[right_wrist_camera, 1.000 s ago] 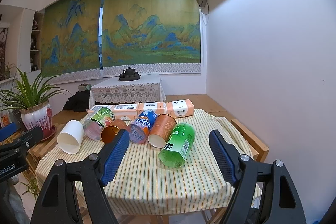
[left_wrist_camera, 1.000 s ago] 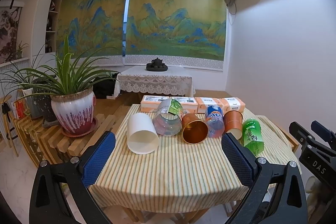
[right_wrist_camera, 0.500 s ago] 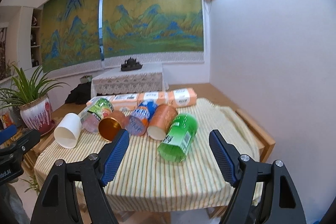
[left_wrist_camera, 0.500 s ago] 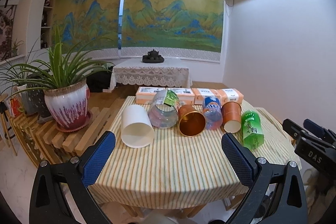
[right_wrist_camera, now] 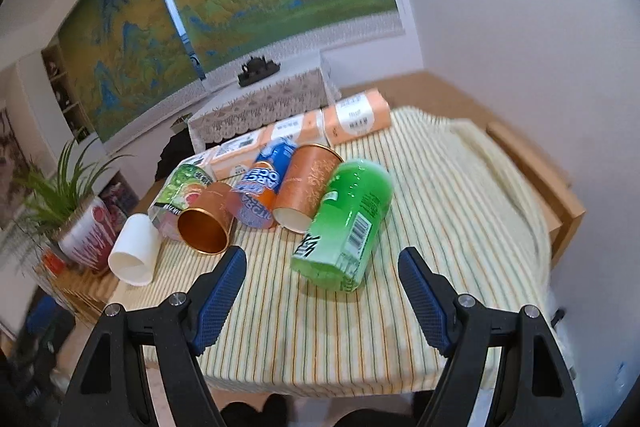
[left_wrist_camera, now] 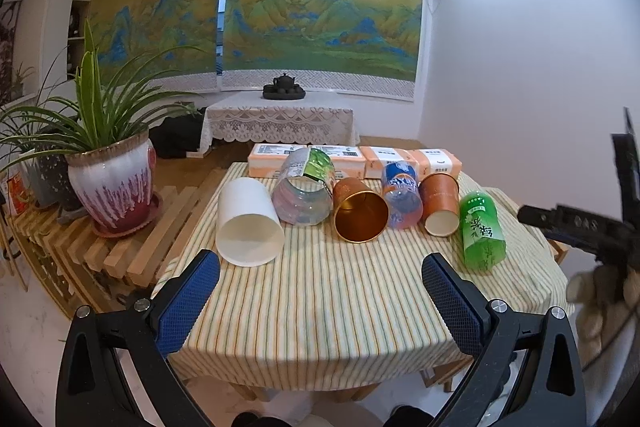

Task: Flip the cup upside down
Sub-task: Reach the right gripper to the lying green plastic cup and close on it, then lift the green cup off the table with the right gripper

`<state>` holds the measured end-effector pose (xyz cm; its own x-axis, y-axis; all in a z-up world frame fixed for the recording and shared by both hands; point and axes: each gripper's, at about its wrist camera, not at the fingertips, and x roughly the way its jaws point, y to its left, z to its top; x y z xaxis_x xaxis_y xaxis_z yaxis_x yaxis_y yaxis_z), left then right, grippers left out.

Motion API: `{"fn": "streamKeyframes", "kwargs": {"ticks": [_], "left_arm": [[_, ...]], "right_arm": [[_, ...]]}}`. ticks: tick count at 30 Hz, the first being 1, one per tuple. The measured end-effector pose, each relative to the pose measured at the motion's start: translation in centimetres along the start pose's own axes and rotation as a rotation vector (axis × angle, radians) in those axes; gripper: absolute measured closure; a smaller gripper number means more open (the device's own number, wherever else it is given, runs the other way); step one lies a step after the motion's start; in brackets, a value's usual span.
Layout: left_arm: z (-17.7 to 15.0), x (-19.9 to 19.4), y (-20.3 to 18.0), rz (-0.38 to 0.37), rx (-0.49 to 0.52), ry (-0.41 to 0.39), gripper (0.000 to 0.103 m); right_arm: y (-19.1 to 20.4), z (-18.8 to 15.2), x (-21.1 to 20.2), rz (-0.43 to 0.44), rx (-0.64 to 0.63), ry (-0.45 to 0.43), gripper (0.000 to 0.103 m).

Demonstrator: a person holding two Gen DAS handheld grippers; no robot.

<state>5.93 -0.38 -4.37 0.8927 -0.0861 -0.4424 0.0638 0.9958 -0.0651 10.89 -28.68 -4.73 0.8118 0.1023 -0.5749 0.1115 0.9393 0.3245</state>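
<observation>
1. Left wrist view: left gripper [left_wrist_camera: 320, 277] is hovering over near edge of striped tablecloth [left_wrist_camera: 320, 307], jaws spread wide, gripping nothing; six cups are lying on their sides in a row, mouths twd camera: white cup [left_wrist_camera: 248, 221], clear cup [left_wrist_camera: 304, 193], copper cup [left_wrist_camera: 358, 209], blue-label cup [left_wrist_camera: 402, 197], orange paper cup [left_wrist_camera: 440, 203], green cup [left_wrist_camera: 480, 231]; potted plant [left_wrist_camera: 108, 167] is sitting at left.
2. Right wrist view: right gripper [right_wrist_camera: 322, 277] is hanging released, nothing btwn fingers; green cup [right_wrist_camera: 346, 223] is lying just ahead, touching orange paper cup [right_wrist_camera: 306, 185]; tissue packs [right_wrist_camera: 304, 127] are lined up behind row.

White cup [left_wrist_camera: 248, 223], copper-gold cup [left_wrist_camera: 360, 211], green cup [right_wrist_camera: 346, 223] nearest the right gripper's blue pads [right_wrist_camera: 218, 297] (cloth [left_wrist_camera: 320, 291]: yellow, green-and-orange stripes).
</observation>
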Motion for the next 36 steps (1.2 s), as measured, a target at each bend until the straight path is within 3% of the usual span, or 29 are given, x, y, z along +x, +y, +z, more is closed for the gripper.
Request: {"fn": "streamKeyframes", "kwargs": {"ticks": [14,23,30,36], "left_arm": [[-0.2,1.2,0.7,0.000,-0.019,0.049,0.001],[-0.2,1.3,1.3,0.026,-0.022,0.051,0.001],[-0.2,1.3,2.1,0.045,-0.038,0.049,0.001],[-0.4,1.5,1.9,0.041,-0.033,0.055,0.001]], "right_arm": [[-4.1,4.4,6.6,0.080,0.137,0.168,0.028],[-5.6,5.5,12.1,0.166,0.261,0.340,0.028],[-6.7,5.3,13.8,0.174,0.314,0.376,0.041],[-7.0,5.1,13.8,0.184,0.327,0.379,0.043]]}}
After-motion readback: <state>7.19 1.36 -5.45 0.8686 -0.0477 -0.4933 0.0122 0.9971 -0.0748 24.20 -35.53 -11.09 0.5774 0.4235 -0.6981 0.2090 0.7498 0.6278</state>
